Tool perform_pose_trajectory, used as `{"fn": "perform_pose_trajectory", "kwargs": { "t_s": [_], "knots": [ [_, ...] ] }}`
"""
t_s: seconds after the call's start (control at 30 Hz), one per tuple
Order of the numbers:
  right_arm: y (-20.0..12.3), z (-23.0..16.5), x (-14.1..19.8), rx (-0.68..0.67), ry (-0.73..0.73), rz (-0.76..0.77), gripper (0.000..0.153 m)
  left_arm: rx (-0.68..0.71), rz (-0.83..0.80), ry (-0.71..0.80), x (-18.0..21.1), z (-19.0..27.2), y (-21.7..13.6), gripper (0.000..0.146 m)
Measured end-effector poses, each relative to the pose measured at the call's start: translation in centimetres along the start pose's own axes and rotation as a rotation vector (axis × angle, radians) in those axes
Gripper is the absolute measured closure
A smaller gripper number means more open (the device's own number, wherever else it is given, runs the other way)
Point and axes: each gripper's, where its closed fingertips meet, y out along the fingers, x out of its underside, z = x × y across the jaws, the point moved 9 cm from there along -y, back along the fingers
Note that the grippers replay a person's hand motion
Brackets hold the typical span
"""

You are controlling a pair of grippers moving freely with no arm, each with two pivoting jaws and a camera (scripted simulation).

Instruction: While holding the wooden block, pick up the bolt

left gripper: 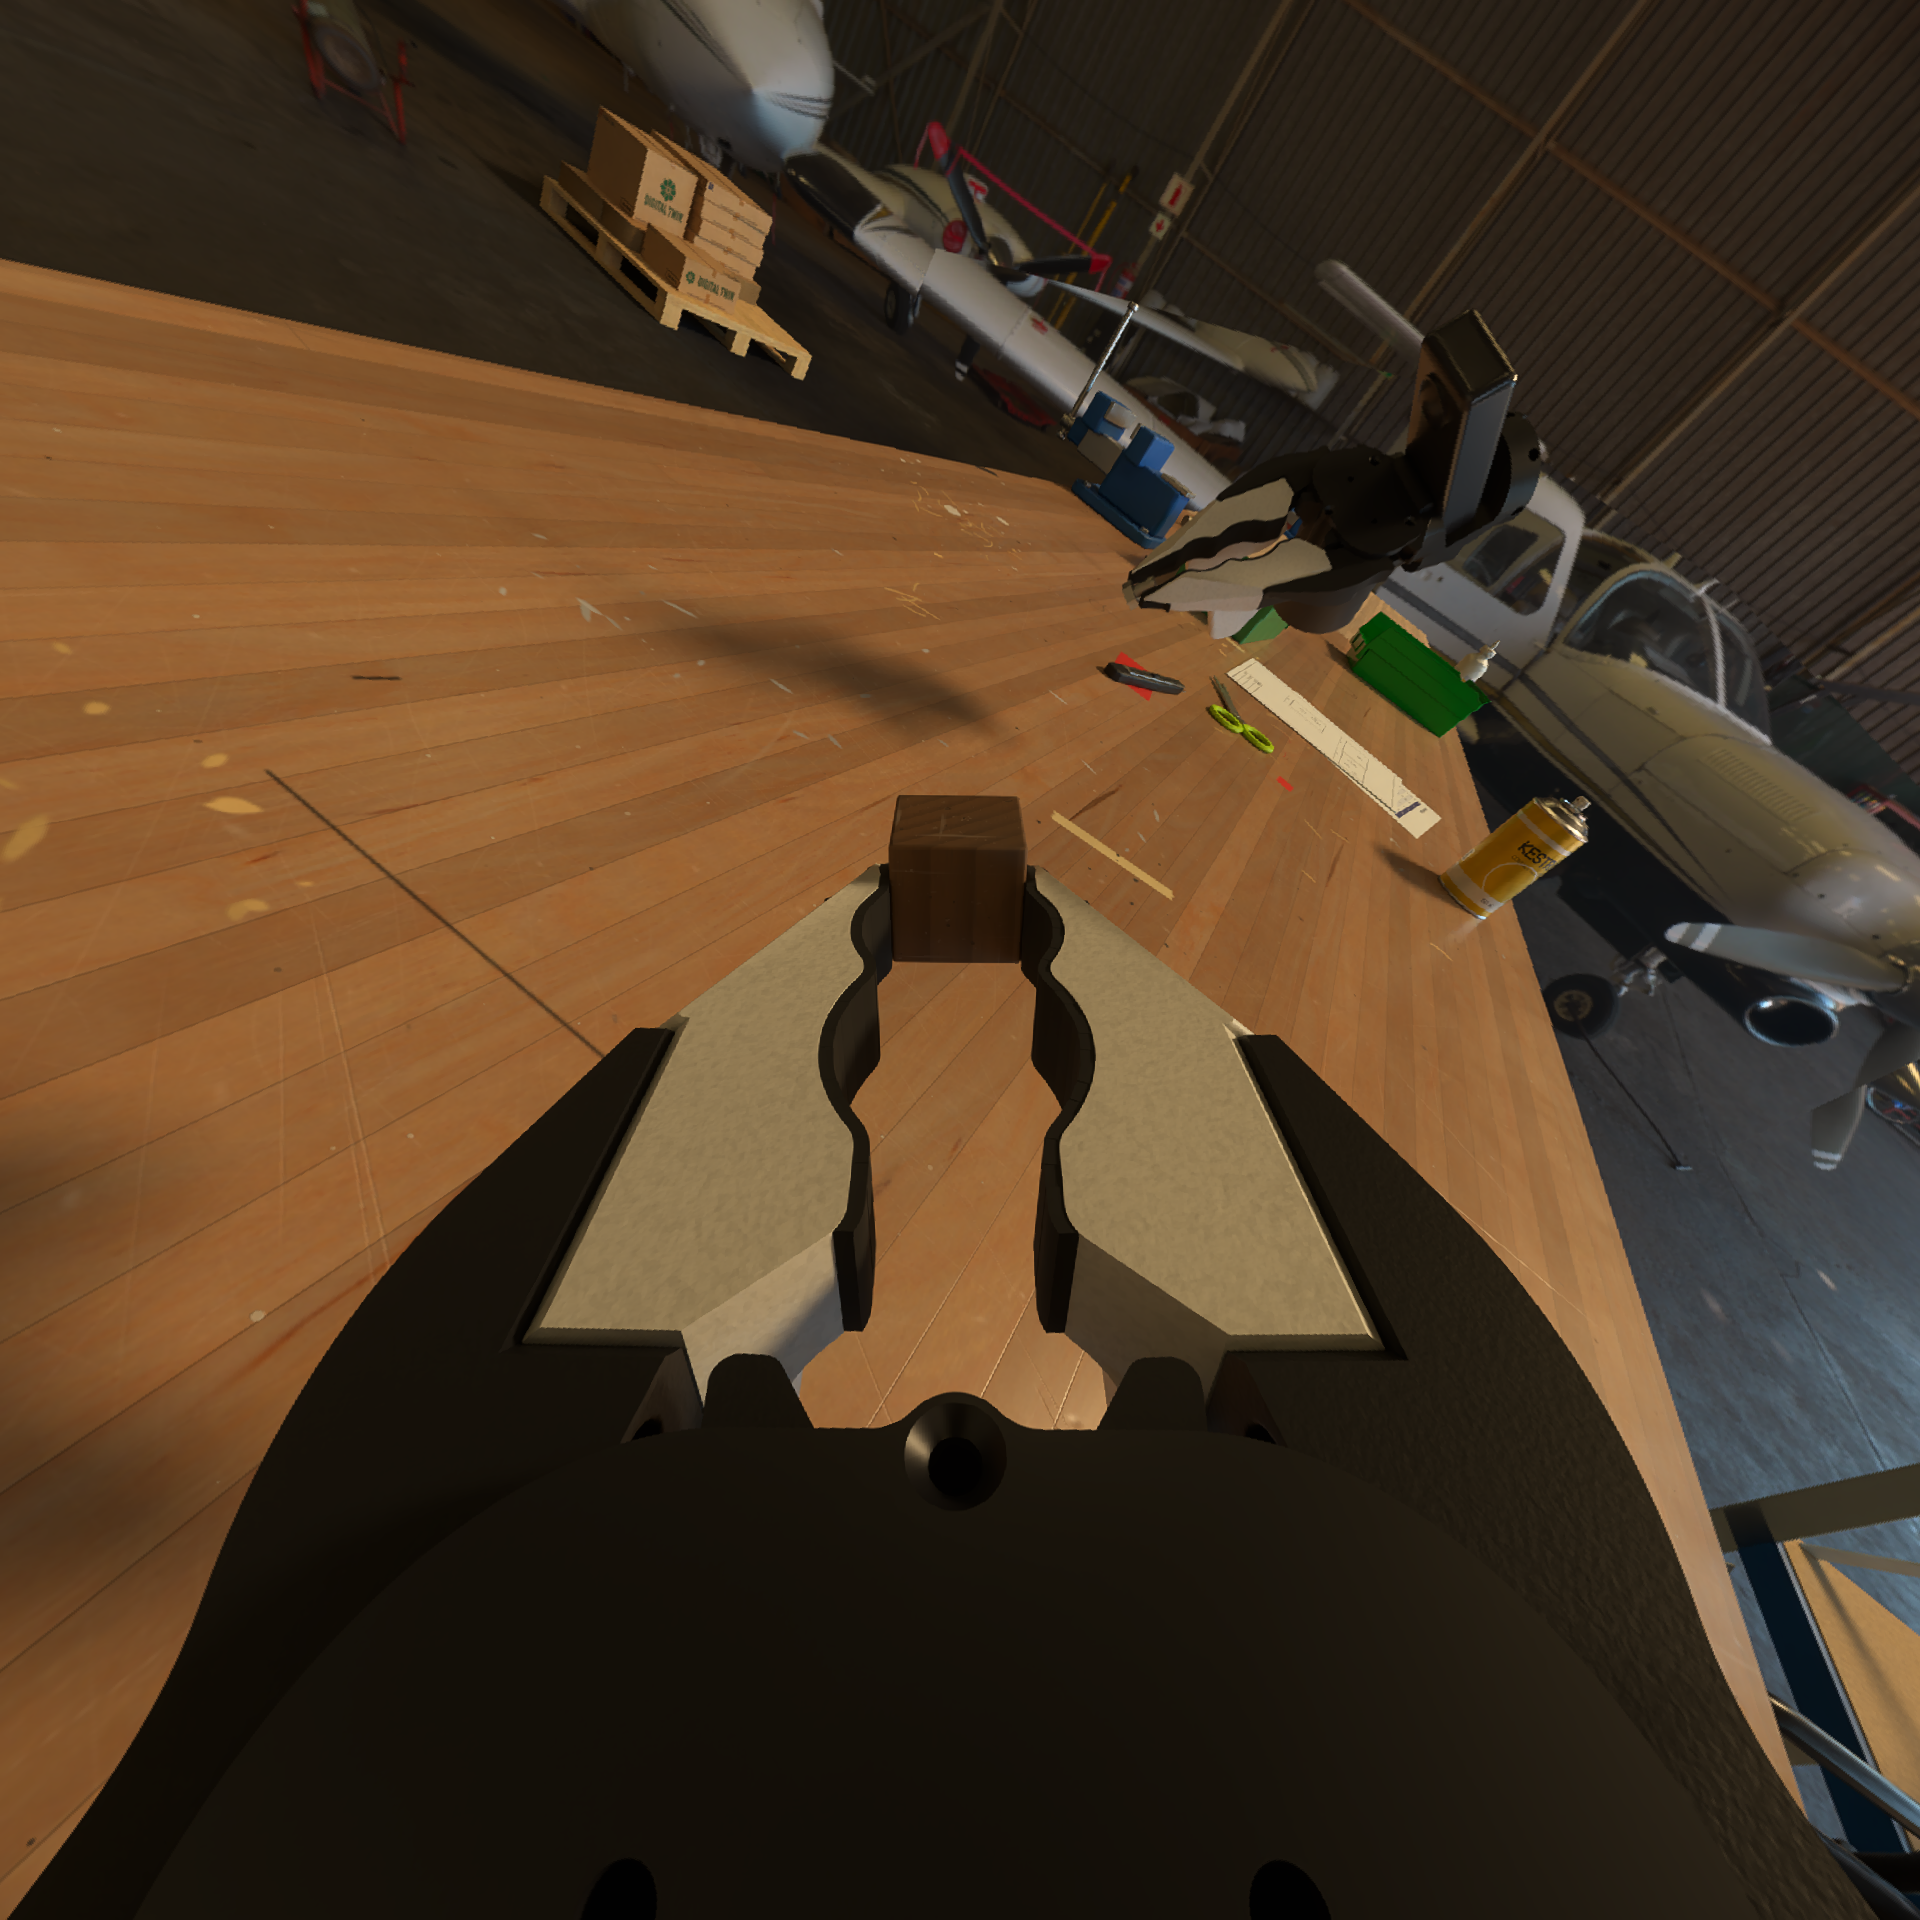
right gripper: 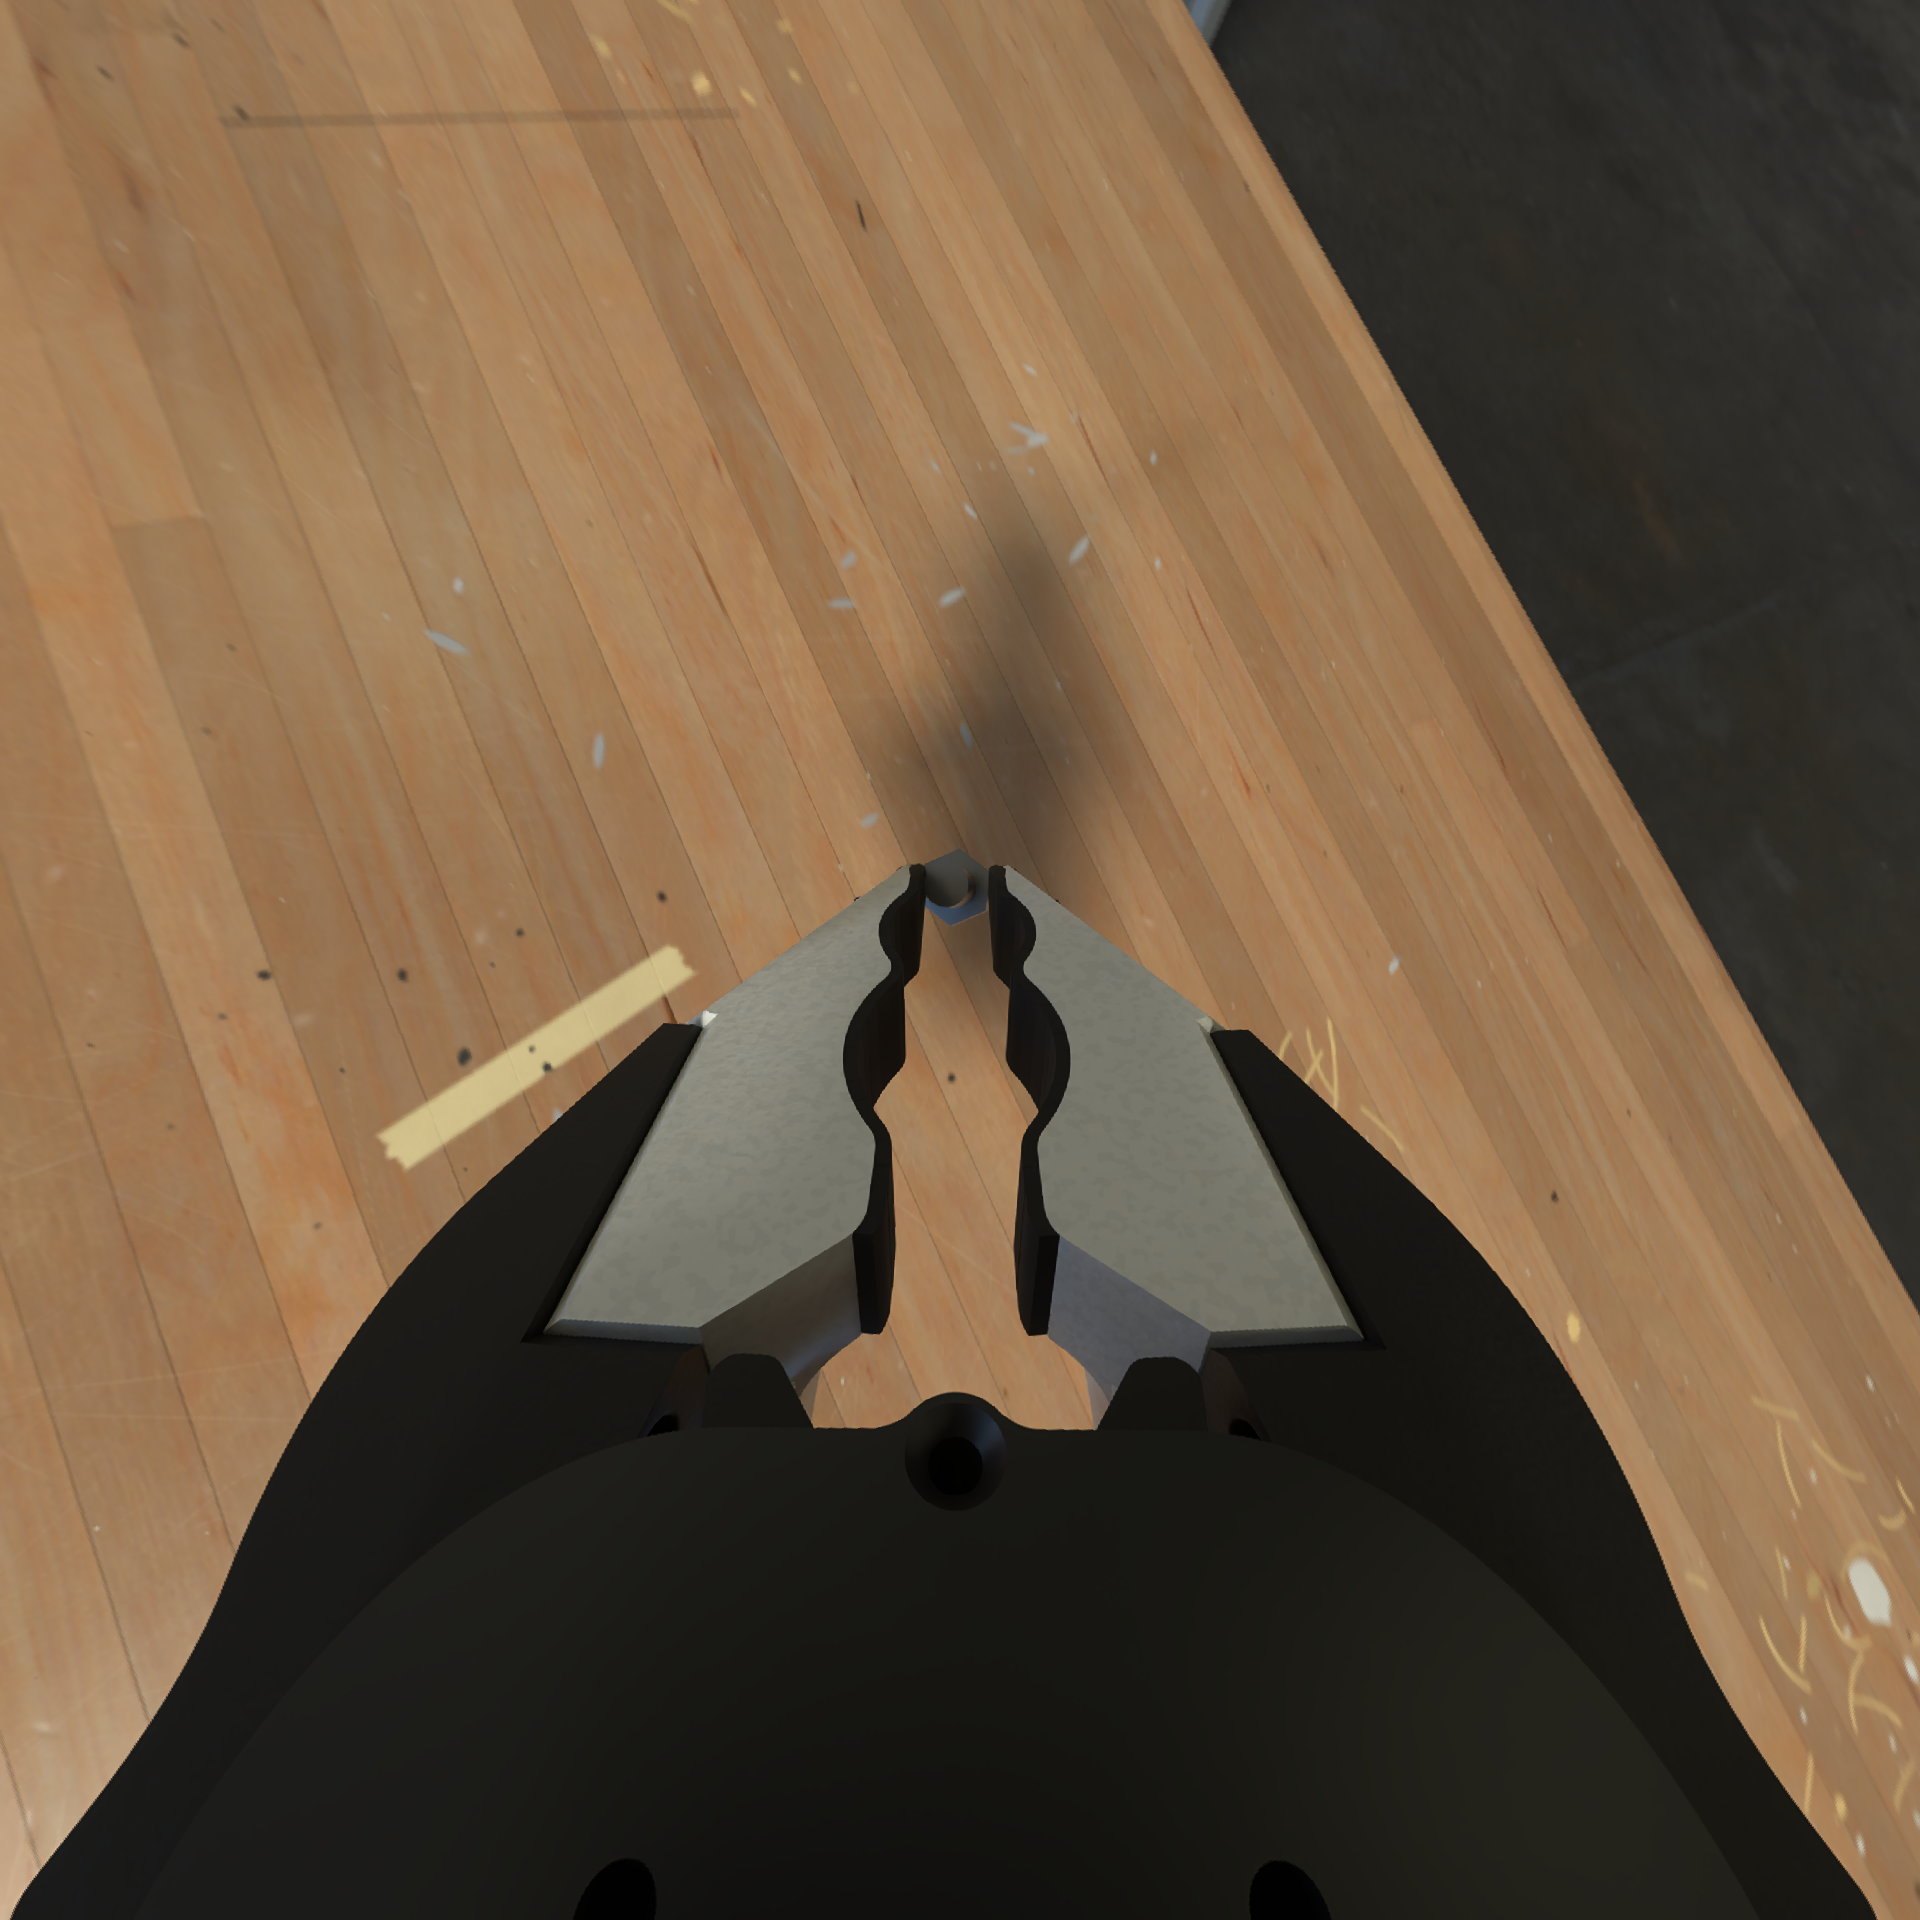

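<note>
Right wrist view: your right gripper (right gripper: pixel 954 896) pinches bolt (right gripper: pixel 952 894) at fingertips; lift straight, slowly. Left gripper (left gripper: pixel 957 902) clamps block (left gripper: pixel 956 878).

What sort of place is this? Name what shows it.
Most likely an aircraft hangar: small propeller planes stand beyond a long wooden workbench, under a ribbed metal roof, with boxes on a pallet.

My left claw (left gripper: pixel 957 904) has the wooden block (left gripper: pixel 956 878) between its tips over the bench (left gripper: pixel 416 623). My right claw (right gripper: pixel 955 894) hangs farther off to the right (the bolt (right gripper: pixel 956 891) between its tips), scissors (left gripper: pixel 1238 719) and a spray can (left gripper: pixel 1517 857) lying beyond.
</note>
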Motion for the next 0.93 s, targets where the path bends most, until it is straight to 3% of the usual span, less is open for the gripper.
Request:
{"fn": "perform_pose_trajectory", "kwargs": {
  "t_s": [0.13, 0.33, 0.53, 0.73, 0.93],
  "knots": [
    [1.1, -0.8, -2.7, -0.077, -0.066, 0.093, 0.141, 0.002, 0.006, -0.001, 0.1, 0.0, 0.0, 0.123],
    [5.3, -2.8, -8.7, -0.191, -0.303, 0.265, 0.141, -0.004, 0.01, -0.001, 0.1, 0.1, -0.1, 0.123],
    [10.1, -6.0, -15.5, -0.426, -0.455, 0.449, 0.141, 0.01, 0.016, -0.005, 0.2, 0.0, -0.1, 0.123],
    [14.5, -7.8, -19.1, -0.605, -0.559, 0.444, 0.141, 0.036, 0.016, -0.011, 0.2, -0.3, -0.1, 0.123],
    [16.8, -6.4, -20.3, -0.543, -0.684, 0.378, 0.141, 0.042, 0.016, -0.019, 0.2, -0.3, -0.2, 0.123]
  ]
}}
